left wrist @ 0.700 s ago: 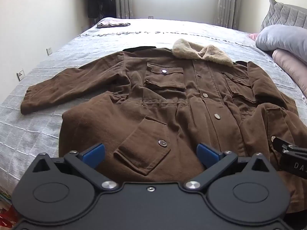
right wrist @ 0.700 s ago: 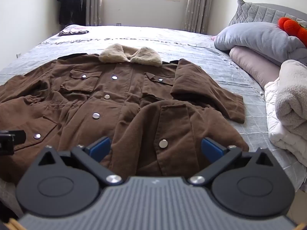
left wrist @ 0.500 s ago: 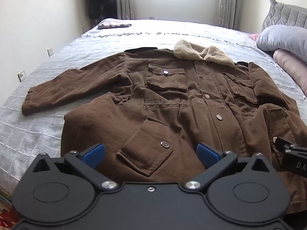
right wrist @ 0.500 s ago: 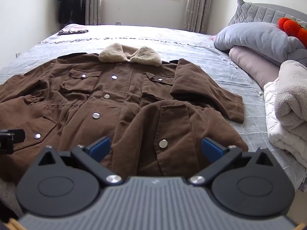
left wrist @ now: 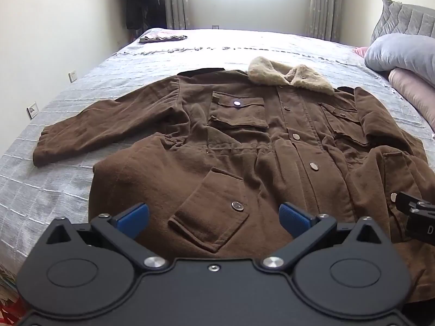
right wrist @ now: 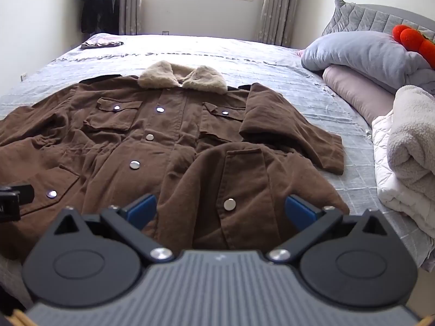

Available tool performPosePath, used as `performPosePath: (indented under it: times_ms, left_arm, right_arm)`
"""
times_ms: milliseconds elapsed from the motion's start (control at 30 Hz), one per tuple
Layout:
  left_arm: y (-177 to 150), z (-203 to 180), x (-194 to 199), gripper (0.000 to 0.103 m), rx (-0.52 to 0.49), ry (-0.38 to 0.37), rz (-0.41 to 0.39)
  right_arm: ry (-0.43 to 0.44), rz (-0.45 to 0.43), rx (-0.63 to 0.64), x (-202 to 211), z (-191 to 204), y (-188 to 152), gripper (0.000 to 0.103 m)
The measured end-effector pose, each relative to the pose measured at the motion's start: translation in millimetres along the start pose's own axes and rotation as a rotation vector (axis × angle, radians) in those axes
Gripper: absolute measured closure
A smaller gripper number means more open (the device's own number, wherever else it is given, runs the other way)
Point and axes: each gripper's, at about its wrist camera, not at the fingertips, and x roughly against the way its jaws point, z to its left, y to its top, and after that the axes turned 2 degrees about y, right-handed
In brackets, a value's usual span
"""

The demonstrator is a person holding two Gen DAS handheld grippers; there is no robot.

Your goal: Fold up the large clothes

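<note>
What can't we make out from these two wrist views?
- Coat bottom hem: hidden in both views behind the left gripper and right gripper.
- Coat's far-side sleeve: cut off at the left wrist view's right edge.
- Other sleeve's cuff: cut off at the right wrist view's left edge.
- Folded item at the bed's far corner: too small to identify.

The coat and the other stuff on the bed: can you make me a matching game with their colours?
Things:
1. coat
2. coat's fluffy collar
3. top pillow
4. gripper pads

Colours:
A. blue
B. brown
C. beige
D. pale grey

Pairs: 1-B, 2-C, 3-D, 4-A
</note>
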Motion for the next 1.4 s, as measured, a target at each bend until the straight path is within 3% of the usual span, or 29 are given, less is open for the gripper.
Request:
performPosePath:
  times_ms: [1400]
  left_arm:
    - [-0.2, 1.5, 3.7, 0.0, -0.003, -0.007, -0.013]
  right_arm:
    - [0.015, -0.001, -0.004, 2.5, 0.3, -1.2, 0.0]
